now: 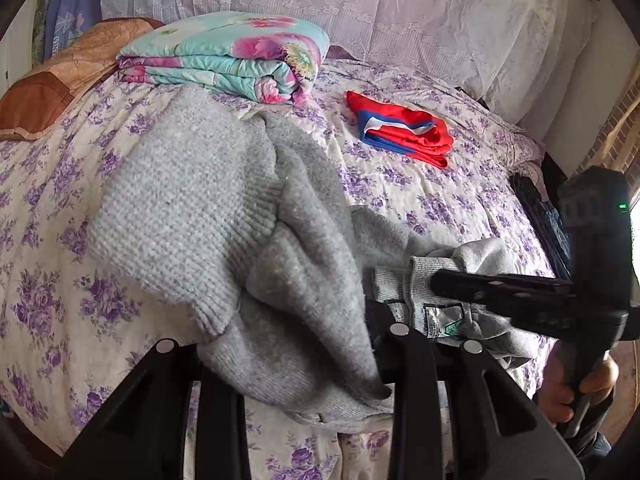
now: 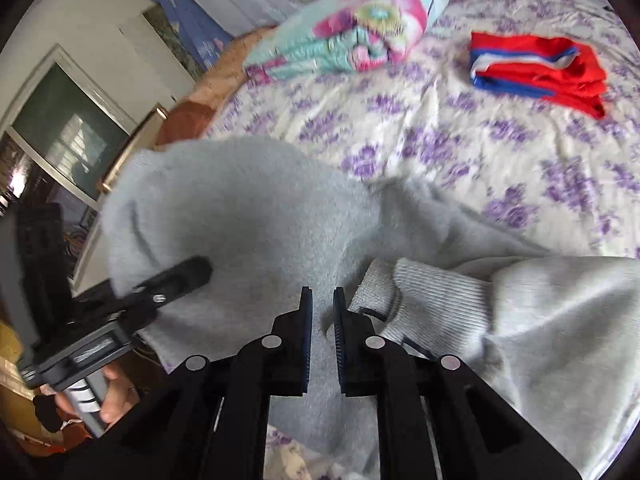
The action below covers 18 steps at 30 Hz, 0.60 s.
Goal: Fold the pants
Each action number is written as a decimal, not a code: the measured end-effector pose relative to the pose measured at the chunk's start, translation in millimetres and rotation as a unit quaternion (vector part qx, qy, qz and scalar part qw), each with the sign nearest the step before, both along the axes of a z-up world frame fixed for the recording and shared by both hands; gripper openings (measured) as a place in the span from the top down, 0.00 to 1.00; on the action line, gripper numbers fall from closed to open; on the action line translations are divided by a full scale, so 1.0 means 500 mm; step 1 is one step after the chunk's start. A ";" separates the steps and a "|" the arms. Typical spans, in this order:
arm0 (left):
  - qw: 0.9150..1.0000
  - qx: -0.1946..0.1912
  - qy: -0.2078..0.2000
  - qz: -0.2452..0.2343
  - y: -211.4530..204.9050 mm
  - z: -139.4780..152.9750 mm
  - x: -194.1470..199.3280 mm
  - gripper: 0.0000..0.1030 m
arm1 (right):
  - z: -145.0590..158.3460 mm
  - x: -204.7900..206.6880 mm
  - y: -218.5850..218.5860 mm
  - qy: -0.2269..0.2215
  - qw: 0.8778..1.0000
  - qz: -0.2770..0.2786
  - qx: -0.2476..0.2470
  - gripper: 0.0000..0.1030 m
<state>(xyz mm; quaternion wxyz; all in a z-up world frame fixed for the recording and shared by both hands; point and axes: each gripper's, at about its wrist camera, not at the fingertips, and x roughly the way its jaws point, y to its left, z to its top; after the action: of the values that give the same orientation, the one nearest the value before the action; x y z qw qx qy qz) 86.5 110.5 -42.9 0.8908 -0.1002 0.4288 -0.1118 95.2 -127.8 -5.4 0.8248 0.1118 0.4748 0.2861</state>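
Observation:
Grey fleece pants (image 1: 256, 232) hang bunched over a floral bedspread (image 1: 420, 188). My left gripper (image 1: 304, 364) is shut on the grey fabric, which drapes over its fingers and hides their tips. In the right wrist view the pants (image 2: 248, 216) fill the centre, with the ribbed waistband (image 2: 432, 292) at right. My right gripper (image 2: 322, 300) has its jaws nearly closed, pinching a fold of grey cloth beside the waistband. It also shows in the left wrist view (image 1: 440, 280) on the waistband near a label (image 1: 440, 318).
A folded floral quilt (image 1: 228, 56) and a folded red and blue garment (image 1: 404, 132) lie further back on the bed. An orange pillow (image 1: 60, 80) sits at far left. A lace curtain (image 1: 360, 8) hangs behind. A window (image 2: 68, 128) stands left of the bed.

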 end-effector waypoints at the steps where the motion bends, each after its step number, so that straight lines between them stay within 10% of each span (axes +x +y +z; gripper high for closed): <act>1: 1.000 0.008 -0.006 -0.006 -0.016 0.008 -0.002 0.72 | 0.027 -0.020 -0.050 -0.022 0.999 -0.023 0.007 0.89; 11: 0.978 0.057 -0.070 -0.186 -0.315 0.071 -0.037 0.76 | -0.002 -0.177 -0.412 -0.035 0.976 -0.213 0.038 0.88; 18: 0.957 0.142 0.026 -0.252 -0.520 -0.063 0.029 0.72 | -0.074 -0.201 -0.455 -0.004 0.971 -0.235 0.047 0.88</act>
<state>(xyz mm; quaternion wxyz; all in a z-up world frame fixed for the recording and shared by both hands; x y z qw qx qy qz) 101.0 -149.5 -74.5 0.8273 0.1361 0.4748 -0.2677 -5.2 -355.4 -42.4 0.8644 0.2577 0.4183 0.1071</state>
